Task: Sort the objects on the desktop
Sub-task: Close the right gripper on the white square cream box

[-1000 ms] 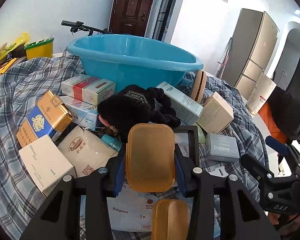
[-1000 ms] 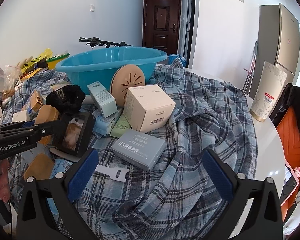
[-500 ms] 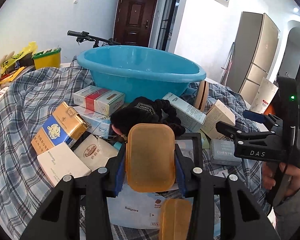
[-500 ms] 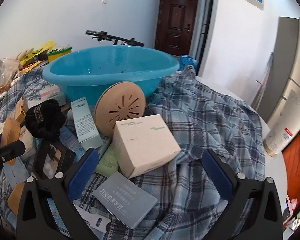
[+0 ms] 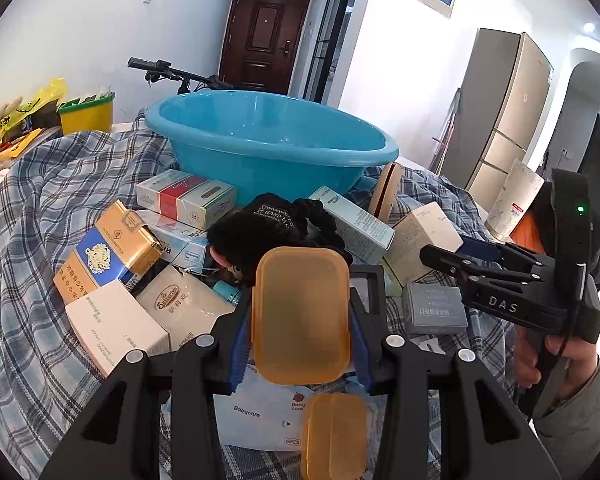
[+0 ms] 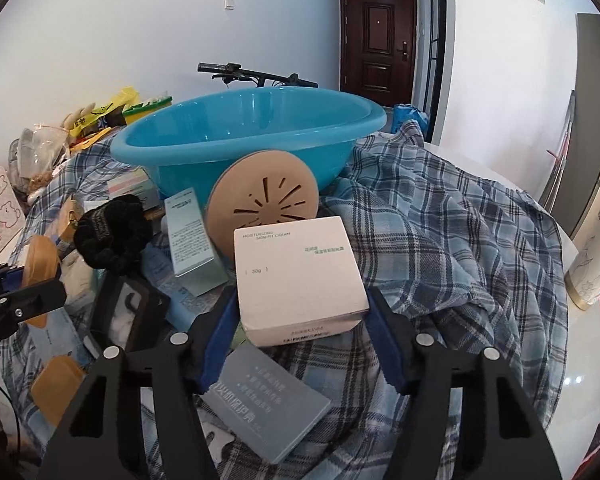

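Note:
My left gripper (image 5: 300,344) is shut on an orange translucent soap-box half (image 5: 300,314) and holds it above the pile. A second orange half (image 5: 334,436) lies below on a Babycare pack (image 5: 256,416). My right gripper (image 6: 300,344) has closed its blue pads on the sides of a white cream box (image 6: 298,276), which rests on the plaid cloth. It also shows in the left wrist view (image 5: 460,256). A big blue basin (image 5: 272,144) stands at the back, and shows in the right wrist view too (image 6: 244,136).
Around the basin lie a black scrunchie (image 5: 268,232), a gold and blue tin (image 5: 104,256), several cartons, a grey flat box (image 6: 264,396), a round tan disc (image 6: 264,204) and a black frame (image 6: 124,312). A white pouch (image 6: 592,272) stands at the table's right edge.
My right gripper has moved forward to the white cream box and closed from wide open onto its sides. My left gripper has lifted and drawn back a little with the orange half.

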### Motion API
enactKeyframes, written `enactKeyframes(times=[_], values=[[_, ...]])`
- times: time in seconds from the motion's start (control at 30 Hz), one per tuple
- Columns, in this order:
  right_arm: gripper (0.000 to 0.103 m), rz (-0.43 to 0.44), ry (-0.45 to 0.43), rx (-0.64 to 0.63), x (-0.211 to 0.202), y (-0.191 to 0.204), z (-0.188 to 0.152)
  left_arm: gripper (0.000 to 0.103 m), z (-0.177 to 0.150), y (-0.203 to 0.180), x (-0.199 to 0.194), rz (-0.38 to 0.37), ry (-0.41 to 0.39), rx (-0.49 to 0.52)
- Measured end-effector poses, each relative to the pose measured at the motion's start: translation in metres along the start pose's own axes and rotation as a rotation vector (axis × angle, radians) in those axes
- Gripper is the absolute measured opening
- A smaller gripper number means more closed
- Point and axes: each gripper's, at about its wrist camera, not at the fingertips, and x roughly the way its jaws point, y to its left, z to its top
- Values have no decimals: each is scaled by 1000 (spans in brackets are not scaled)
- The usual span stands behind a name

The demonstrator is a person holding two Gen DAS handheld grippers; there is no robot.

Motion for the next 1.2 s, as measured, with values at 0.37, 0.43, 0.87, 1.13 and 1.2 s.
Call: enactKeyframes(times=[0.37,0.43,0.87,1.13,1.2], values=[[84,-73,19,-15,5,20,-3,45,-1,-6,-2,0,-2,13],[89,-84,31,19,16,14,0,45,-1,-5,0,2,3,9],[58,-40,31,156,15,-3,-3,45,-1,0,-1,15,-3,5],[59,-86,-102,145,-40,27,-13,45,-2,-7,-1,18,-6,31],[59,-95,-124,136,-49,34,-15,45,-3,-10,-3,21,-14,44]])
